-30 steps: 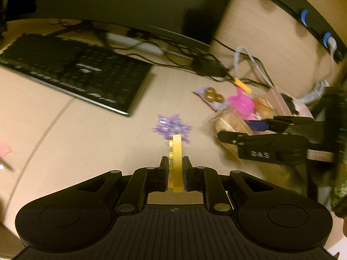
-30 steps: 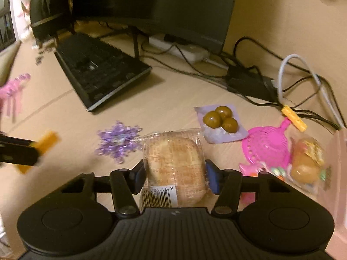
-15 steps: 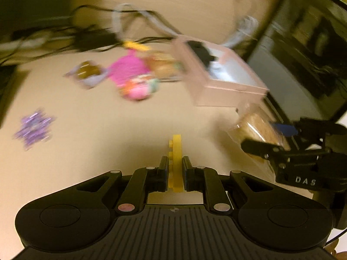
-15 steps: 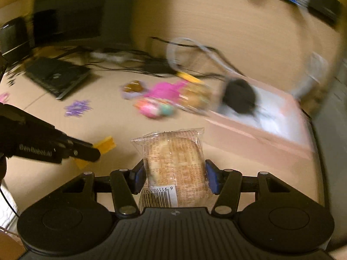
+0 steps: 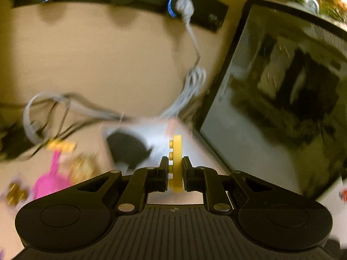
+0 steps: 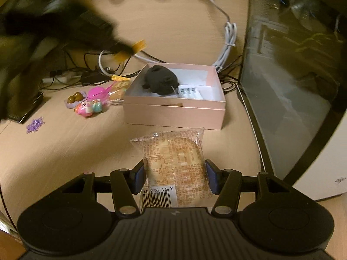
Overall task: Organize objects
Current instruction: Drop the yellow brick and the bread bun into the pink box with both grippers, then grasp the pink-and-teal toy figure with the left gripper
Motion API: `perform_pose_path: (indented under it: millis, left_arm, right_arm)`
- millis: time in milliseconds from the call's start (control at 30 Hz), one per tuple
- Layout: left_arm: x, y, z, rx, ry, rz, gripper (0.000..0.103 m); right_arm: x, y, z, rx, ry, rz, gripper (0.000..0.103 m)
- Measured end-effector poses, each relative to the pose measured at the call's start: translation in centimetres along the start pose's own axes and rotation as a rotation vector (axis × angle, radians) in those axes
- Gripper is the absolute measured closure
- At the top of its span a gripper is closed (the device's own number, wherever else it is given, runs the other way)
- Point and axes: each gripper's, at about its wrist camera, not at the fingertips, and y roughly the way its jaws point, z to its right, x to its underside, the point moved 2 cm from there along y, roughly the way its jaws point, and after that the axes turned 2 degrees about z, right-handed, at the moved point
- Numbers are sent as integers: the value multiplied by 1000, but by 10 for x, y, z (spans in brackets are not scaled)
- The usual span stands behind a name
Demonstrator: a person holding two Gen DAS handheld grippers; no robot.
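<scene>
My left gripper [image 5: 175, 162] is shut on a flat yellow toy brick [image 5: 176, 158], held on edge in the air in front of a pink open box [image 5: 138, 132]. In the right wrist view the left gripper [image 6: 128, 49] shows blurred, high and left of the pink box [image 6: 173, 112], with the yellow brick [image 6: 132, 49] at its tip. My right gripper [image 6: 174, 174] is shut on a wrapped bread pack [image 6: 173, 164], held above the desk just in front of the box. The box holds a black pouch [image 6: 160, 81] and a white item [image 6: 189, 92].
Left of the box lie a pink strainer [image 6: 96, 92], a colourful toy [image 6: 89, 108], a pack of brown balls [image 6: 73, 97], a snack pack [image 6: 118, 91] and a purple snowflake [image 6: 34, 124]. Cables [image 6: 227, 43] run behind the box. A dark glass-fronted case [image 6: 292, 75] stands at the right.
Both grippers swung right, away from the keyboard, with their loads. The left gripper rose high over the desk beside the box. The right gripper now faces the box squarely.
</scene>
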Motion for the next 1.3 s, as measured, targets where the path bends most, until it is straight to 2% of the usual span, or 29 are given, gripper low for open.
perform_pose_path:
  millis: [33, 100, 133, 167, 267, 400, 533, 633, 733, 767, 833, 900, 1000, 1133, 1200, 1300]
  left_arm:
    - [1, 16, 0, -10, 50, 24, 83]
    - [12, 59, -4, -79, 135, -75, 81]
    - [17, 72, -7, -86, 121, -113, 81]
    - [21, 79, -12, -77, 77, -119, 81]
    - [25, 76, -23, -60, -45, -86, 81]
    - [29, 42, -34, -65, -106, -20, 81]
    - [52, -6, -48, -108, -136, 13, 80]
    - [80, -39, -65, -180, -165, -10, 81]
    - [104, -66, -78, -264, -180, -49, 80]
    - [114, -77, -83, -301, -177, -59, 80]
    - [128, -96, -94, -350, -183, -72, 81]
    - [143, -118, -108, -394, -211, -82, 81]
    - [157, -143, -126, -447, -258, -84, 81]
    - [173, -163, -148, -479, -298, -95, 81]
    - [178, -168, -152, -476, -308, -99, 81]
    - [178, -167, -157, -461, -303, -99, 81]
  right_arm:
    - [0, 0, 3, -1, 5, 1, 48]
    - [0, 2, 6, -3, 12, 2, 48]
    - [-1, 3, 6, -1, 12, 4, 48]
    - [-3, 3, 6, 2, 9, 10, 48]
    - [-6, 3, 12, -4, 15, 29, 48]
    - [-24, 11, 22, -4, 6, 42, 48]
    - [-70, 23, 32, 2, -14, 117, 48]
    - [-111, 42, 37, 18, -16, 177, 48]
    - [-146, 76, 29, 36, 8, 195, 47]
    - [-153, 89, 27, 41, 14, 191, 45]
    - [-160, 122, 21, 48, 15, 135, 19]
    - [-154, 147, 15, 51, 20, 58, 18]
    - [-130, 157, 1, 9, 25, -19, 17]
    - [-100, 142, -24, -7, -35, -36, 9]
    - [-89, 130, -34, -15, -54, -31, 3]
    - [-73, 111, -50, -30, -91, -21, 0]
